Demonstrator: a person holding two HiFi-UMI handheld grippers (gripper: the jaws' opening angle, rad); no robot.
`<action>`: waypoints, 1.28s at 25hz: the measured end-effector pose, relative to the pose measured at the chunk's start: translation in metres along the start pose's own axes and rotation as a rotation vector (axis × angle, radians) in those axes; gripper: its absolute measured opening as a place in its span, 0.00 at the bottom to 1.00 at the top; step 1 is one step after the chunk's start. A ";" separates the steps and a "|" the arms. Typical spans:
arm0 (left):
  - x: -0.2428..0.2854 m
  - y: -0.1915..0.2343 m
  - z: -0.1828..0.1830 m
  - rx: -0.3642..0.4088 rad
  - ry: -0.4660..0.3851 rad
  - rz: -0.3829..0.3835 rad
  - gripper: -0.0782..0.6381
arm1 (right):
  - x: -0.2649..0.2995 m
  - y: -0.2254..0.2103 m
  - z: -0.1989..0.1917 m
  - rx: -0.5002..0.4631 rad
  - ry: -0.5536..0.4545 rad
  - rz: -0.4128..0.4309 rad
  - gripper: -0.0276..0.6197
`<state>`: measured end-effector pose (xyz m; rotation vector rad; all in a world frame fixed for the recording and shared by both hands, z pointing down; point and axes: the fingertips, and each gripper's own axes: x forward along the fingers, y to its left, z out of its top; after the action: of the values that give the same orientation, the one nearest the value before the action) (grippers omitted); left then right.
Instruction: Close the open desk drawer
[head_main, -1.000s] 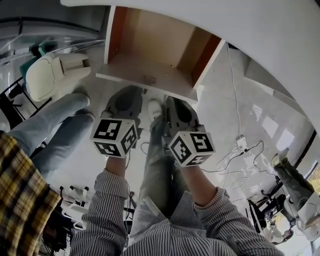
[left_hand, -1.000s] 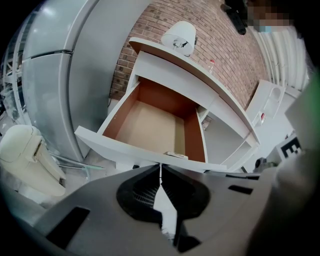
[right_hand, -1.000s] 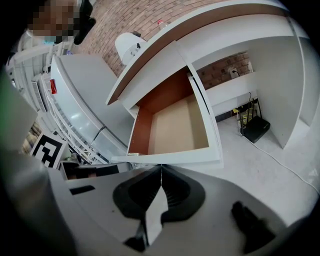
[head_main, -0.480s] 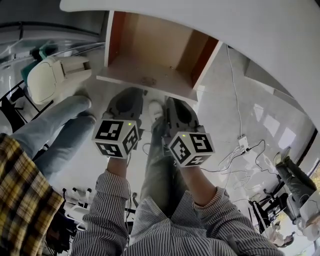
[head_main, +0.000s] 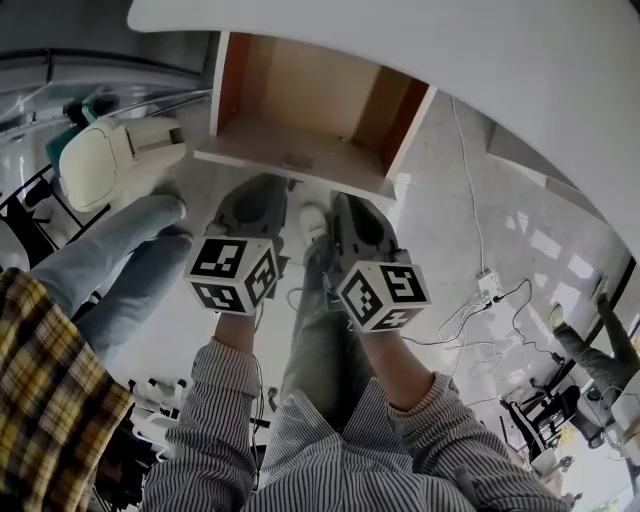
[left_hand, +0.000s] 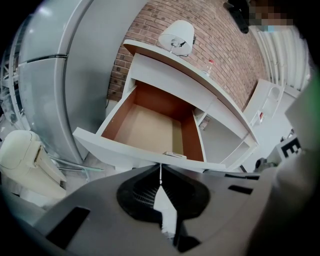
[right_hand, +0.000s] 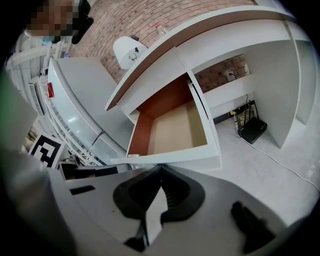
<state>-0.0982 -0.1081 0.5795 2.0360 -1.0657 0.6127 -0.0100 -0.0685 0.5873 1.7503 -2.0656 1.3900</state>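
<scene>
The open drawer (head_main: 300, 105) juts out from under the white desk (head_main: 480, 60); its wood-coloured inside (left_hand: 150, 127) is empty. Its white front panel (head_main: 290, 162) faces me, with a small metal fitting (left_hand: 175, 155) on its top edge. My left gripper (head_main: 260, 185) is shut, its tips just below the front panel (left_hand: 140, 152). To its right my right gripper (head_main: 347, 202) is also shut and holds nothing, close under the same panel (right_hand: 175, 159). I cannot tell whether either one touches the panel.
A cream chair (head_main: 110, 150) stands left of the drawer, and a person's jeans-clad legs (head_main: 120, 250) are at the left. Cables and a power strip (head_main: 487, 285) lie on the floor to the right. A black box (right_hand: 254, 129) sits under the desk. A white lamp (left_hand: 177, 35) stands on top.
Almost nothing: both grippers stay shut at the same spot under the drawer front. Only the head view has drifted slightly.
</scene>
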 end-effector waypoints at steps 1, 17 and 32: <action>0.000 0.000 0.001 -0.001 0.000 0.000 0.14 | 0.000 0.000 0.001 0.000 0.000 -0.001 0.07; -0.007 -0.011 0.026 0.026 -0.018 -0.016 0.14 | -0.007 0.009 0.027 0.010 -0.018 -0.006 0.07; -0.016 -0.021 0.055 0.043 -0.034 -0.040 0.14 | -0.016 0.020 0.057 -0.003 -0.061 -0.014 0.07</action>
<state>-0.0850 -0.1361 0.5270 2.1068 -1.0366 0.5875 0.0045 -0.0964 0.5336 1.8252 -2.0804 1.3457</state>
